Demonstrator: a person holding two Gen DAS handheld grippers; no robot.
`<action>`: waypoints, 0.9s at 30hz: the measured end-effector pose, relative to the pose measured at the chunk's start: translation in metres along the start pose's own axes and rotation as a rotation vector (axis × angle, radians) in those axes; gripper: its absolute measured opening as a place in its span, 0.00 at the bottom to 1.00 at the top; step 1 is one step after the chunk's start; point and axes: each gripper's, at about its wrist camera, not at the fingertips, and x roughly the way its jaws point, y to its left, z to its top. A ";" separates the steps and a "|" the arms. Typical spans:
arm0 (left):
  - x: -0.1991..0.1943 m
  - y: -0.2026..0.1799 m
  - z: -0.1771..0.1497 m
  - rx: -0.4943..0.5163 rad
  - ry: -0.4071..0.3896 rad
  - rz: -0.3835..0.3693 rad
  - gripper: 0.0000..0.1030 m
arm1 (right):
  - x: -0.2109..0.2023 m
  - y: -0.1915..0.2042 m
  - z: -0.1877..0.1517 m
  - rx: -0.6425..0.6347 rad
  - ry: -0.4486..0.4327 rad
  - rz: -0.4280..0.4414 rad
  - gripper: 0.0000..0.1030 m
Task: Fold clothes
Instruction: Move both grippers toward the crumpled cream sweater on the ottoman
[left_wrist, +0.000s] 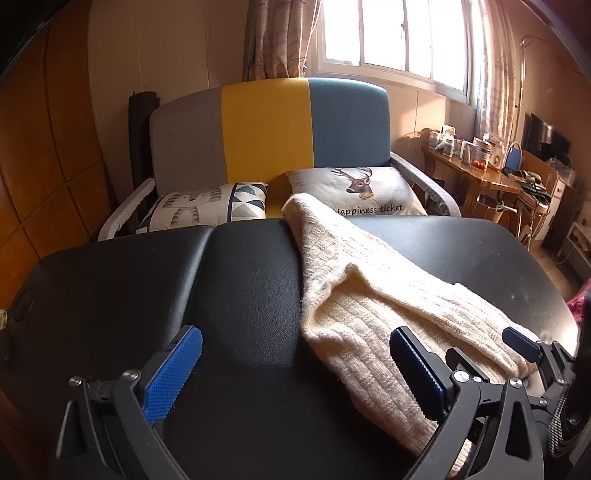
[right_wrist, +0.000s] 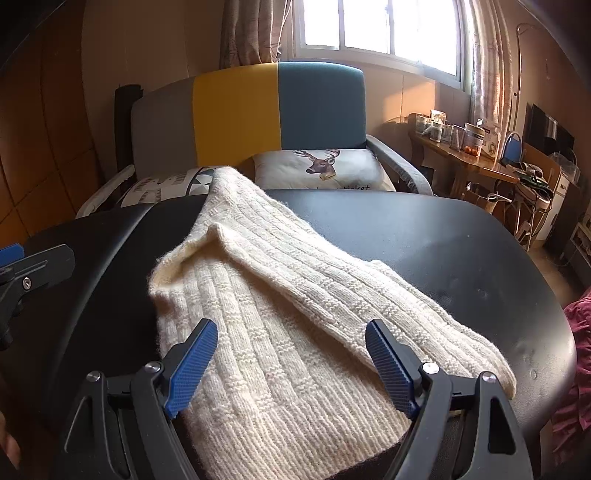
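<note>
A cream knitted sweater lies crumpled on a black padded table, stretching from the near edge to the far edge where it hangs over. My left gripper is open, low over the table, its right finger over the sweater's near left edge and its left finger over bare table. My right gripper is open just above the sweater's near part, nothing between its blue pads. The right gripper's fingertip shows at the right of the left wrist view, and the left gripper's finger at the left of the right wrist view.
Behind the table stands a grey, yellow and blue sofa with a deer pillow and a patterned pillow. A wooden desk with jars sits at the right under the window. Red cloth lies past the table's right edge.
</note>
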 end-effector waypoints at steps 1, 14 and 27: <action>0.000 -0.002 -0.001 0.005 0.003 0.002 1.00 | 0.000 0.000 -0.001 -0.002 0.000 -0.001 0.82; 0.031 0.004 -0.027 -0.044 0.188 -0.247 1.00 | 0.009 -0.013 -0.005 0.016 0.028 -0.018 0.82; 0.059 0.073 -0.080 -0.127 0.316 -0.358 1.00 | -0.026 -0.148 -0.005 0.112 0.097 0.181 0.82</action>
